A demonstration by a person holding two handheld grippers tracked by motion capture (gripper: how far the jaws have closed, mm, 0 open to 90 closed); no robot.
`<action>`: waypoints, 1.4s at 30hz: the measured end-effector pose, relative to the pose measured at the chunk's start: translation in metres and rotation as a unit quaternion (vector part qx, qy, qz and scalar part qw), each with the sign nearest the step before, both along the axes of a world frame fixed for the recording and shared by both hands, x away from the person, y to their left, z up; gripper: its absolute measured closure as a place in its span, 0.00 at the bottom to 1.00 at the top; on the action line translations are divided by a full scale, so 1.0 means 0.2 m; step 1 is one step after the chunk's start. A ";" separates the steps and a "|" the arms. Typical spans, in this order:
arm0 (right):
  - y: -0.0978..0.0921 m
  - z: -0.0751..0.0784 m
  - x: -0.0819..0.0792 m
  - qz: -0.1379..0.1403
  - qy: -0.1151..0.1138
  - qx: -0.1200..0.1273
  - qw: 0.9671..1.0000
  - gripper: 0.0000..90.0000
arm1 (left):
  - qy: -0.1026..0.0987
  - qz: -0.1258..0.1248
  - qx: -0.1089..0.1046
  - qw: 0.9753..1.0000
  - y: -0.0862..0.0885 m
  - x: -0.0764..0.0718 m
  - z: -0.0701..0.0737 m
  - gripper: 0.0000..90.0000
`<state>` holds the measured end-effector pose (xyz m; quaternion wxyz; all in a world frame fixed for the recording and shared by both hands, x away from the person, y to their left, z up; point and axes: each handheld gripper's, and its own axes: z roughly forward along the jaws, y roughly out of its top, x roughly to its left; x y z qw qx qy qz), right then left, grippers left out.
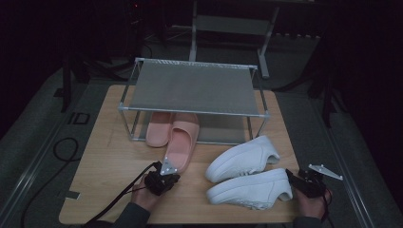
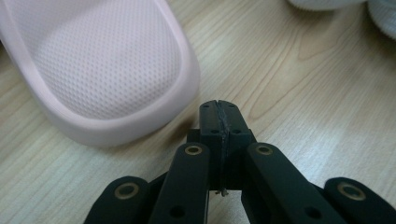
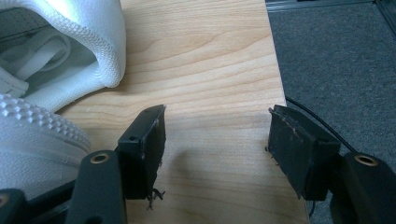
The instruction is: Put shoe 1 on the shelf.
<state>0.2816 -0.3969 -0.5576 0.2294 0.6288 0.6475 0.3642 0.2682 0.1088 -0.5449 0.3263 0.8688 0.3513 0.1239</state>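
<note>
Pink slippers (image 1: 183,140), white sneakers (image 1: 252,187), black tool (image 2: 219,122)

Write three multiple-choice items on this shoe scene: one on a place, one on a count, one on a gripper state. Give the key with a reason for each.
1. Where does the nearer pink slipper lie?
A. On top of the rack's upper shelf
B. Toe under the metal rack, heel out on the wooden table
C. On the grey floor

2. How many white sneakers are on the table?
A. One
B. Two
C. Four

3. How do the jaws of the left hand-held gripper stand?
A. Pressed together, holding nothing
C. Wide open
B. Clamped on a sneaker

Key:
1 B, the high view shows its toe under the shelf and its heel toward the person.
2 B, two sneakers lie side by side near the right hand-held gripper.
3 A, the left gripper view shows the tips meeting beside the slipper's heel.
</note>
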 end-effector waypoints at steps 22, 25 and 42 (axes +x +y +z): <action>0.00 0.00 0.00 0.000 0.000 0.000 1.000 0.40 | -0.005 0.023 -0.002 1.000 0.01 0.10 0.00 1.00; 0.00 0.00 0.00 0.000 0.000 0.000 1.000 0.40 | -0.008 0.024 -0.004 1.000 0.00 0.12 0.01 1.00; 0.00 0.00 0.00 0.000 0.000 0.000 1.000 0.40 | -0.018 0.039 -0.020 0.999 -0.04 0.23 0.06 1.00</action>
